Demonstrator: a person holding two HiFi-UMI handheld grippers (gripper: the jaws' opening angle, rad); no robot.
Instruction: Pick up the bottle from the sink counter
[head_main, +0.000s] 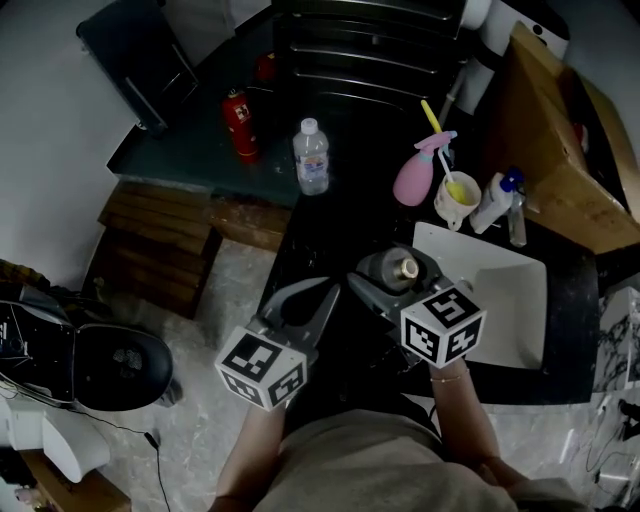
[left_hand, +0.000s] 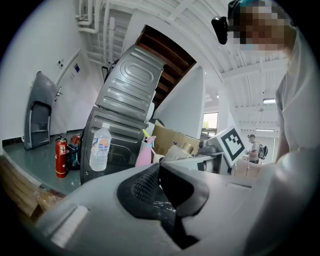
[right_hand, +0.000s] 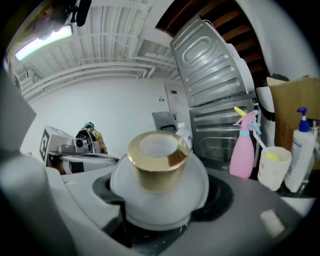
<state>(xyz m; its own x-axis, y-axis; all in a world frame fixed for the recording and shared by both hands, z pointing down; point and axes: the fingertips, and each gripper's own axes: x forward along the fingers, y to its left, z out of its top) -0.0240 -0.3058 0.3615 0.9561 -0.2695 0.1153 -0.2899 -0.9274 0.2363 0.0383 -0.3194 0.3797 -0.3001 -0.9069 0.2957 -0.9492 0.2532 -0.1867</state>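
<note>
A small round frosted bottle with a gold neck (head_main: 401, 268) sits between the jaws of my right gripper (head_main: 392, 274), which is shut on it over the dark counter (head_main: 330, 215), just left of the white sink (head_main: 520, 300). The right gripper view shows that bottle (right_hand: 159, 175) close up, neck upward, filling my right gripper (right_hand: 160, 202). My left gripper (head_main: 300, 297) hovers beside it at the counter's front left, open and holding nothing. In its own view the left gripper (left_hand: 167, 192) shows only bare dark pads. A clear water bottle (head_main: 311, 157) stands upright farther back.
Behind the sink stand a pink spray bottle (head_main: 415, 175), a white cup with a yellow brush (head_main: 456, 198) and a white pump bottle (head_main: 495, 200). A cardboard box (head_main: 560, 140) is at the right. On the floor, a red fire extinguisher (head_main: 239, 124) and a wooden pallet (head_main: 160, 245) lie left.
</note>
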